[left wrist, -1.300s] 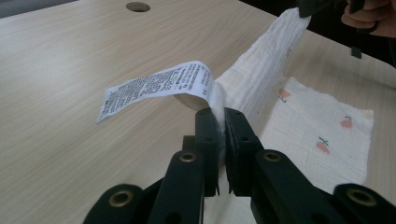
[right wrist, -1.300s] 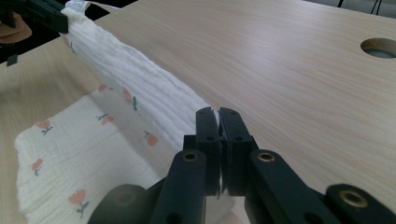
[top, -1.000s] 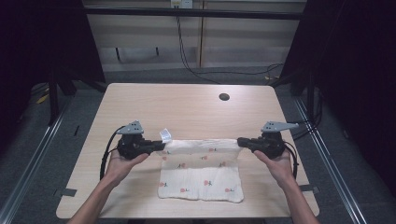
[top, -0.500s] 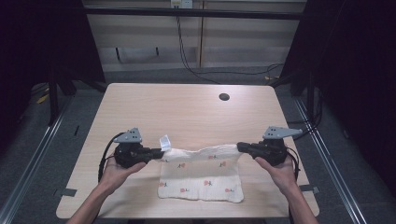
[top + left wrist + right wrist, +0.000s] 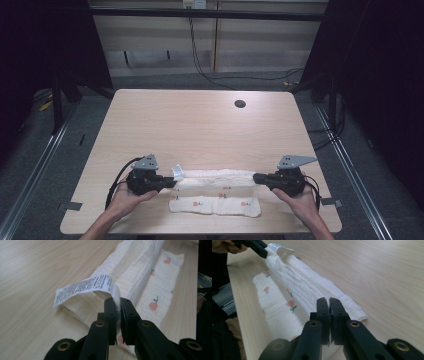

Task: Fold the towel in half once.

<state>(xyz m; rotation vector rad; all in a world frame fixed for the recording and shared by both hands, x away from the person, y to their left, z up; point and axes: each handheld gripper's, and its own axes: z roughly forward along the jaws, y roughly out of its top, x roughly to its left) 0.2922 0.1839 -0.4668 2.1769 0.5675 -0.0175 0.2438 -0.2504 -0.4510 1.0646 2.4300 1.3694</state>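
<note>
A white muslin cloth (image 5: 215, 192) printed with small red fruit lies near the table's front edge, its far edge folded over toward me. My left gripper (image 5: 170, 182) is shut on the cloth's left corner, beside a white care label (image 5: 178, 172). My right gripper (image 5: 257, 178) is shut on the cloth's right corner. In the left gripper view the jaws (image 5: 117, 301) pinch the cloth (image 5: 140, 270) just under the label (image 5: 82, 288). In the right gripper view the jaws (image 5: 329, 301) clamp the fold of the cloth (image 5: 297, 282), and the other gripper (image 5: 260, 250) holds the far end.
The light wooden table (image 5: 200, 125) has a dark round hole (image 5: 240, 104) near its far right. Metal rails run along the floor on both sides, and cables hang at the back. The table's front edge lies close below the cloth.
Both grippers have moved toward the table's front edge and lower, drawing the cloth's far edge over the rest, so the cloth now shows as a narrower strip.
</note>
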